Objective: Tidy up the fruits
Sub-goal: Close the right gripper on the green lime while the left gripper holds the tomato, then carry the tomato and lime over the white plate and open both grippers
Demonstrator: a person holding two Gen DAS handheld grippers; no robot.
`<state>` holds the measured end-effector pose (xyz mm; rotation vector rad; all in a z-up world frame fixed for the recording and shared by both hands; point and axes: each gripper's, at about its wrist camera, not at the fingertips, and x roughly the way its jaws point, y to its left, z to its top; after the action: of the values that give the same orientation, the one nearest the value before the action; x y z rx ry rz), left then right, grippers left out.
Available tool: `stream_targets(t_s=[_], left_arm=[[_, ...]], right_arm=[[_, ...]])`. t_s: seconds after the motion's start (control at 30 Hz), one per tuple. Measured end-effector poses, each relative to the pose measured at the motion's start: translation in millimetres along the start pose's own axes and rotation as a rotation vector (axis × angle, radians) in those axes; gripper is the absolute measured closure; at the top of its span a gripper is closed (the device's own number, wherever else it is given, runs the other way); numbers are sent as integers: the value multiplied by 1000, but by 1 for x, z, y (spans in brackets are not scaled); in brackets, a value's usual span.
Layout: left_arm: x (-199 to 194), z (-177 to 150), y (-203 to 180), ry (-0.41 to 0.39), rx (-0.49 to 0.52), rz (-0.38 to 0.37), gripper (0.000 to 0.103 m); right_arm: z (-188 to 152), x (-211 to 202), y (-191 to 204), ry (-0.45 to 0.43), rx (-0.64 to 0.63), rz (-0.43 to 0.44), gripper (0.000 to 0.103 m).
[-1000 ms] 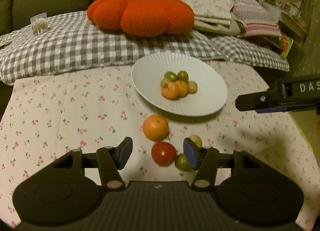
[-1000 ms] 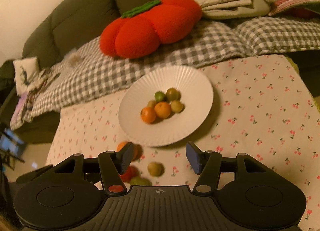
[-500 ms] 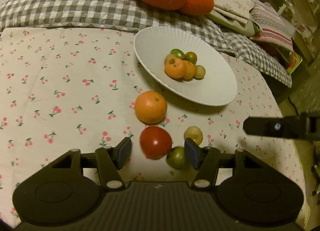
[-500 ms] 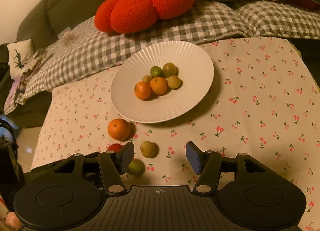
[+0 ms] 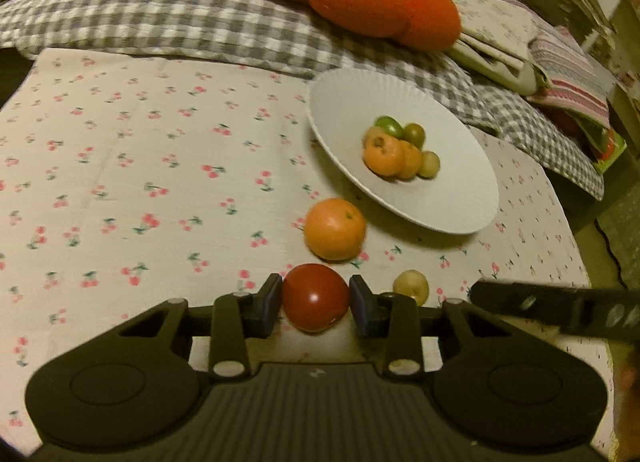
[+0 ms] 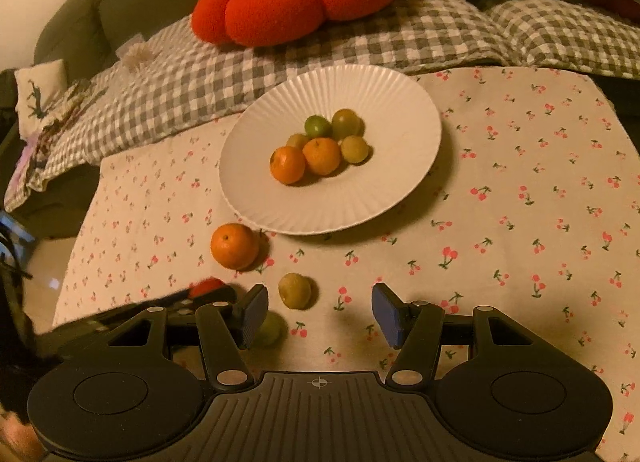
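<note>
Left wrist view: our left gripper [image 5: 316, 304] is closing around one red tomato [image 5: 316, 297] (pads touching); right gripper [image 6: 318, 314] spread, empty. One plate [image 6: 384, 90] holds six fruits.

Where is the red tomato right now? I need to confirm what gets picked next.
In the left wrist view, the red tomato sits on the cherry-print tablecloth between the closing left gripper fingers, just below the big orange.

One white plate [image 6: 256, 198] holds six fruits: two oranges and four small greenish ones. On the cloth at its seven o'clock lie four more: one orange [image 6: 234, 245], one red tomato [image 5: 315, 297], two greenish fruits.
</note>
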<state>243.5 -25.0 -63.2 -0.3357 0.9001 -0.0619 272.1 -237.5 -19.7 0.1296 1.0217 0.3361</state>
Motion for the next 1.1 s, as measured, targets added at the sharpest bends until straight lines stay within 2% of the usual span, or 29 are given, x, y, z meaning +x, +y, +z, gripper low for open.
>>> stream_targets(t_s=[0.27,0.6,0.7,0.8,0.93,1.1], left_arm=[[-16,5,15,11,-58,70,68],[-19,4,14,22,-56,81,68],[-19,4,13,17,-48,90,68],[-18,4,14,19,-50,89,68],[-19,4,14,16,-52,88,68],[-22,4,13,3,-45,93,68]], right_arm=[[-17,27,29,69,-65,68,46],[-20,50,38,71,-38,57,46],[-20,52,38,62,-24,55,55],[-21,56,40,67,-35,55,69],[-22,52,46,56,-59,37,70],[-18,40,47,41,-52,61,70]])
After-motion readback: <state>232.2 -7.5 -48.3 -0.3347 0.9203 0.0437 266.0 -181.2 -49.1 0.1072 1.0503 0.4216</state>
